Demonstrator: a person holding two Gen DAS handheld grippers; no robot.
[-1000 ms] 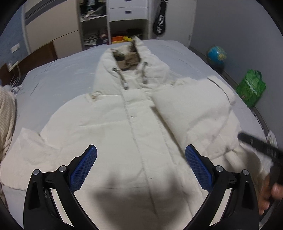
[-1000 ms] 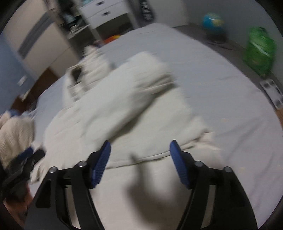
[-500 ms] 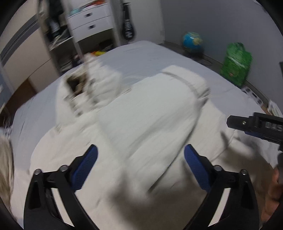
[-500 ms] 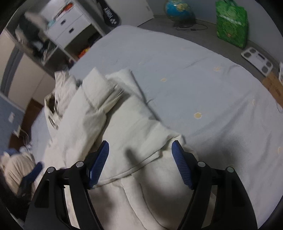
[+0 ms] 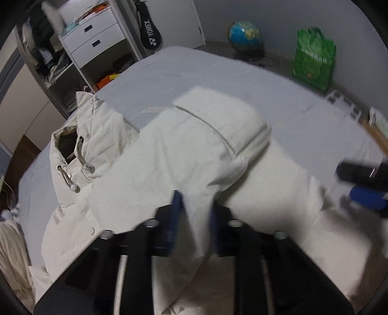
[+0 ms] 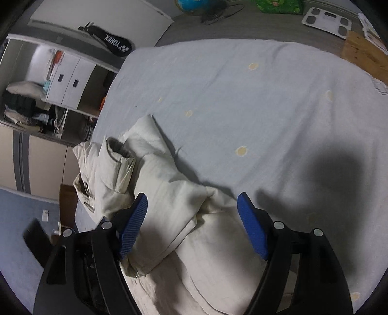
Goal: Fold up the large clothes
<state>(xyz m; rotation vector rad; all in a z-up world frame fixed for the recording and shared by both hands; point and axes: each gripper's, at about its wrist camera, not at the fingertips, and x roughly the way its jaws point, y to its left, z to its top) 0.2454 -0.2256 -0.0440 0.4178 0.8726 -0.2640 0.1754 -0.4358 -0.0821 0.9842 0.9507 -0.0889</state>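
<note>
In the left wrist view, we see our left gripper [image 5: 194,218] low in the picture. Its jaws have just been closing, and now the blue pads [image 5: 175,218] pinch a fold of the cream coat [image 5: 184,155] between them. The coat lies spread on the bed [image 5: 218,72], which has a pale grey sheet. The hood [image 5: 84,135] with its cords points to the upper left, toward the white drawers [image 5: 94,41]. One sleeve [image 5: 218,135] is folded over the front of the coat. At the right edge we see a blurry bit of our right gripper [image 5: 363,184]. A globe [image 5: 245,38] and a green bag [image 5: 314,63] stand on the floor past the bed.

In the right wrist view, our right gripper [image 6: 192,223] has its jaws wide apart. The coat [image 6: 169,193] lies under and between the two blue pads [image 6: 135,223], but they do not squeeze it. We cannot tell if they touch the cloth. The sleeve cuff [image 6: 121,160] rests on top of the coat, near the hood end. The bed sheet [image 6: 242,101] to the right is bare but for small yellow dots. A white scale [image 6: 327,18] lies on the floor.
</note>
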